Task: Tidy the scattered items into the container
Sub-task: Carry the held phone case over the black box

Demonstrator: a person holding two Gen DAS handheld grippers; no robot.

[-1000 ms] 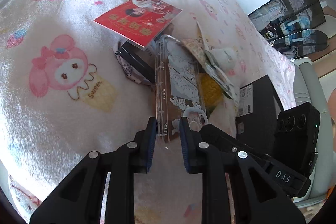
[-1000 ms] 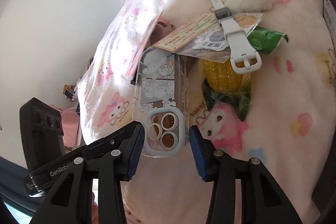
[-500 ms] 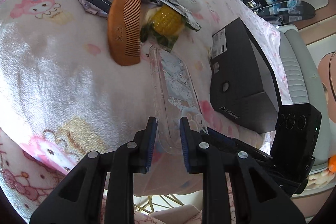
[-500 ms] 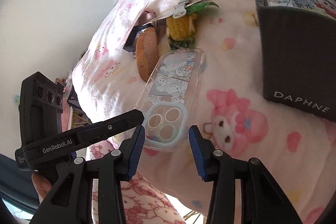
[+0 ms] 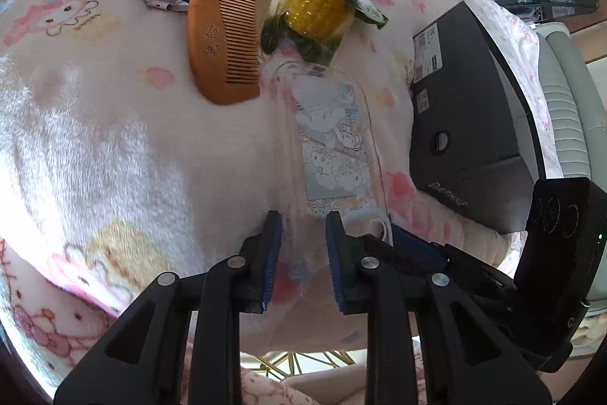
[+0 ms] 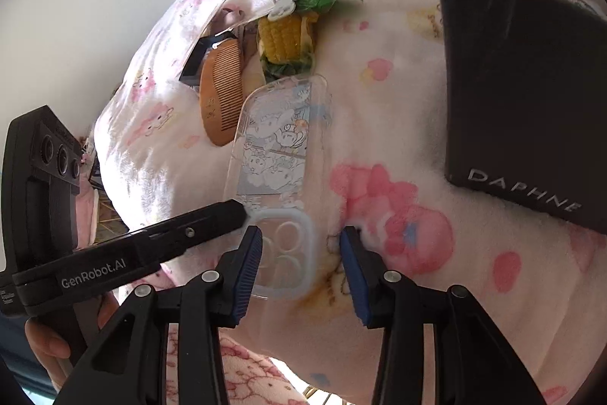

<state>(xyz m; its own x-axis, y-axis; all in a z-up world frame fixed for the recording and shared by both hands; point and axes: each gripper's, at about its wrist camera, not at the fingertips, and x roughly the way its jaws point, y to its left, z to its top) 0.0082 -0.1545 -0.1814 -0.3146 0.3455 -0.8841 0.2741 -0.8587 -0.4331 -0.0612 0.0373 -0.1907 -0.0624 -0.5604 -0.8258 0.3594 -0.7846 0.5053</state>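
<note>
the clear phone case (image 6: 279, 154) lies on the bed, left of the black box (image 6: 523, 93). left gripper (image 5: 299, 253) pinches its near edge; right gripper (image 6: 299, 253) gapes around its camera end, gripping nothing. comb (image 5: 225, 33), corn (image 5: 316, 12) and the far clutter remain outside.

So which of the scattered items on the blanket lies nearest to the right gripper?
The clear phone case with the cartoon print: its camera end sits between the right gripper fingers. The wooden comb and the packaged corn lie farther up the blanket.
</note>
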